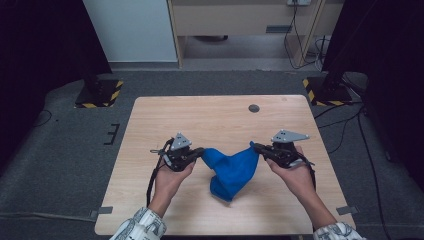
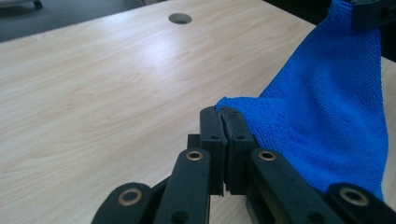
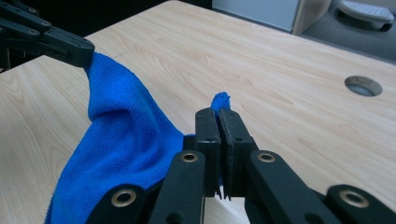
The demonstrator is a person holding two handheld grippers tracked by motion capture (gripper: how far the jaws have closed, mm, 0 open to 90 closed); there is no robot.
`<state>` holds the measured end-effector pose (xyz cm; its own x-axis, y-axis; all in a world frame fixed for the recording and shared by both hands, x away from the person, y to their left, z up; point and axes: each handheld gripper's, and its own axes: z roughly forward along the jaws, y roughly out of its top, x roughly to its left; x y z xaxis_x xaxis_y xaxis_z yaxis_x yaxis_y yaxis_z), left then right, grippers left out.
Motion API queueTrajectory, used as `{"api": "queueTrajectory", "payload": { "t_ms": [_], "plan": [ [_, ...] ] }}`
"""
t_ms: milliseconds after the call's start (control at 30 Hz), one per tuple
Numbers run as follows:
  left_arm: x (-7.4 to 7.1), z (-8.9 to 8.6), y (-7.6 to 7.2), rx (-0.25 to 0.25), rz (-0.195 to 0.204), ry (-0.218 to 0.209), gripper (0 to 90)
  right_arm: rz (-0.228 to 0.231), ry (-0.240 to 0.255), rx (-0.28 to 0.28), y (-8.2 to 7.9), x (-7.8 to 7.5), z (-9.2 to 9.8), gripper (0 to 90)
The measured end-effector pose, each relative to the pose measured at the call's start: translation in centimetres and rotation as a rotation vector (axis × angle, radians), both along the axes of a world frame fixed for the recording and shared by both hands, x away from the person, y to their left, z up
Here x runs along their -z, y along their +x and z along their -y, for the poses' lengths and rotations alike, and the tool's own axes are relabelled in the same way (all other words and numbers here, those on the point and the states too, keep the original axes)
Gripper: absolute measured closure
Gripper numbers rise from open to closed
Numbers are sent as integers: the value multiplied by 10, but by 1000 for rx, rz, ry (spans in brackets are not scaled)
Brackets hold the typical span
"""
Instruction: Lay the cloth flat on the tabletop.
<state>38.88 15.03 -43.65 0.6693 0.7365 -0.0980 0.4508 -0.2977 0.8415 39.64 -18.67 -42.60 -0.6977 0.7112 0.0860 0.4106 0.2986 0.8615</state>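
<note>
Both grippers are clamped on one blue cloth: the left gripper (image 1: 199, 152) pinches one corner and the right gripper (image 1: 257, 147) pinches another, jaws pressed together on the fabric. From the high view, the blue cloth (image 1: 231, 170) hangs between them in a sagging fold, its lower end near the front of the wooden table (image 1: 210, 117); whether it touches the wood is unclear. Close up, the left gripper view shows terry weave bunched beside the closed jaws, while the right gripper view shows a small tuft poking out above them. A round cable hole (image 1: 254, 108) sits toward the table's far edge
</note>
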Motion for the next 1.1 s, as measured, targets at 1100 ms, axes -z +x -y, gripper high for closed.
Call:
{"api": "queueTrajectory", "payload": {
  "t_ms": [1100],
  "plan": [
    [-44,-9,-5,-11,67,-14,881,88,36,17,-12,-48,15,877]
  ]
}}
